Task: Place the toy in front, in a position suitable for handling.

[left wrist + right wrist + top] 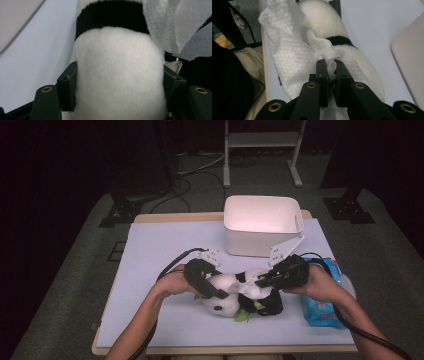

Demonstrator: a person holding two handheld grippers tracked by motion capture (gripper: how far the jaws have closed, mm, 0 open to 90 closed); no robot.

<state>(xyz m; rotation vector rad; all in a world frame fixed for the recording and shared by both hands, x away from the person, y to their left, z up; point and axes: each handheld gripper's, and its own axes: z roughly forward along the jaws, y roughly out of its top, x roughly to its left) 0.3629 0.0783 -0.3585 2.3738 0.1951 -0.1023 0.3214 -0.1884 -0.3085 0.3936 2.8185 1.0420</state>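
White plush panda (235,295) lies on its side on the pale mat (150,270), near the front edge, roughly mid-width. Green leaf bits poke out under it toward the front edge.

Left gripper (212,290) comes in from the left and sits on the panda's head end. In the left gripper view (117,82) the white body fills the gap between the two black jaws — both pads look to be touching the fur at the sides, so it's clamped on the panda, jaws still fairly wide because the body is bulky.

Right gripper (262,280) reaches in from the right, over the panda's back. Jaws nearly closed, pinching a white wipe (287,50) — a fold of it is squeezed between the tips in the right gripper view (331,67). The wipe drapes over the panda's white back and the black band across it, touching the fur.

White bin (262,222) stands at the back edge, right of centre, well apart from the panda. Blue wipe pack (325,295) lies near the right edge, just beside the right hand (317,280).

Left hand (175,282) rests low over the mat, left of the panda.
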